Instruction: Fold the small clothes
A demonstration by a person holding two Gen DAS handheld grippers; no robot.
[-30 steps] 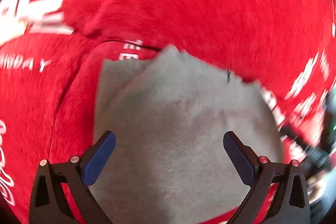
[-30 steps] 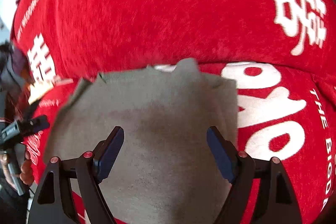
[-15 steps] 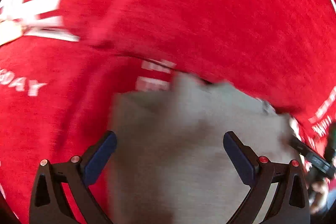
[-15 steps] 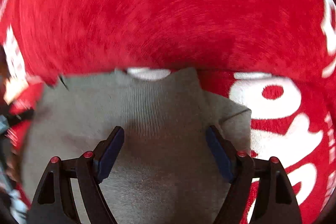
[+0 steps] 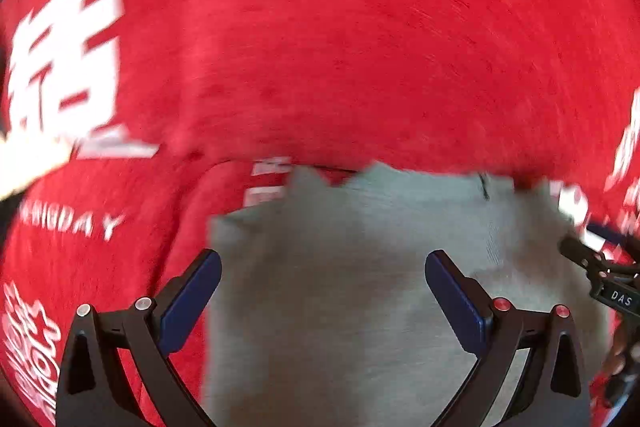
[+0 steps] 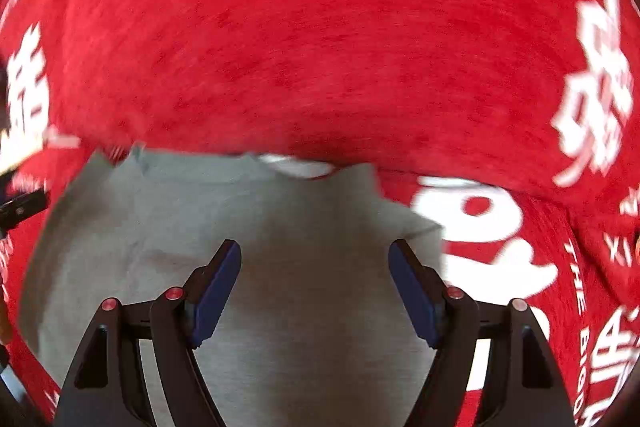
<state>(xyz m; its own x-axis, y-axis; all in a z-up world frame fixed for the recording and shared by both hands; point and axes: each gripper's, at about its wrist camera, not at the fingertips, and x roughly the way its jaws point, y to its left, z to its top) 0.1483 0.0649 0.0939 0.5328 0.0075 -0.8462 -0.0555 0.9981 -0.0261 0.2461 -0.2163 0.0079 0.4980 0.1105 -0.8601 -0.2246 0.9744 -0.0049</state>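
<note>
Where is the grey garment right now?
The grey garment lies on the red printed cloth, low and central in both wrist views, under the open left gripper and right gripper.

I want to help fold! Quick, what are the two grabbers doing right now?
Left gripper: open, holding nothing, above the grey garment.
Right gripper: open, holding nothing, above the same garment.

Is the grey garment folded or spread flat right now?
Cannot tell for certain. The grey garment lies flat on the red cloth; one layered corner at right suggests a fold, but blur hides more.

Grey garment edge shifted (right gripper narrower)
</note>
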